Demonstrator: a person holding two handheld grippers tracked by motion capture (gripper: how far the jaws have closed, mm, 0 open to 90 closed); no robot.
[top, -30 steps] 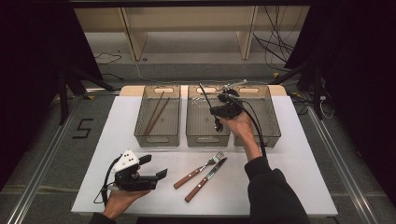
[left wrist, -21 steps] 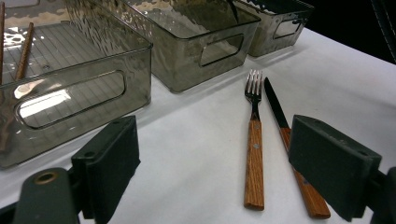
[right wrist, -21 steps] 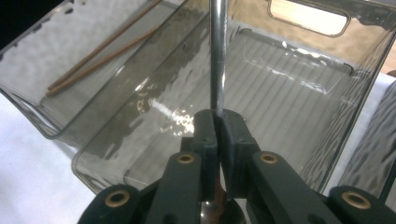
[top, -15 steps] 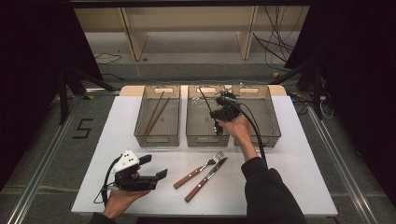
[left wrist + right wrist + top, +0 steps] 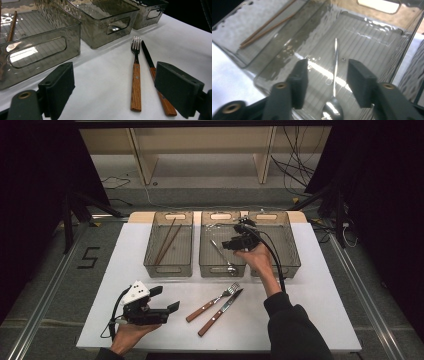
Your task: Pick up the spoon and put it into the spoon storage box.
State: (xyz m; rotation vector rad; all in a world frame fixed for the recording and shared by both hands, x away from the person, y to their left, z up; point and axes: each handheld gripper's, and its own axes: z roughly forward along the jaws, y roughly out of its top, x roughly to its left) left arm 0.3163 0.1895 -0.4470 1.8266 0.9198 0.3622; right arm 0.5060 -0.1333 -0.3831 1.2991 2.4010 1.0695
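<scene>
At the left edge of the desk (image 5: 125, 270) the left tongs (image 5: 167, 301) rest low in the person's hand, jaws wide with nothing between them, aimed toward the fork (image 5: 212, 295) and the knife (image 5: 220, 312). These two lie side by side just beyond the jaws, wooden handles toward the person, tips slanting away toward the bins. In the left gripper view the fork (image 5: 135, 75) runs almost straight ahead between the jaws, the knife (image 5: 155, 75) just beside it toward the far jaw.

Farther along, the left bin (image 5: 168, 245) holds chopsticks (image 5: 167, 240). The middle bin (image 5: 220, 268) holds the spoon (image 5: 221, 254), lying flat on its floor.

The right tongs (image 5: 226, 245) hover over that bin; their jaws have just been opening and now stand apart, pressing on nothing. In the right gripper view the spoon (image 5: 334, 82) lies below the gap, bowl nearest the camera, handle pointing away, so it appears released. The left tongs are much the nearer to the fork and knife.
</scene>
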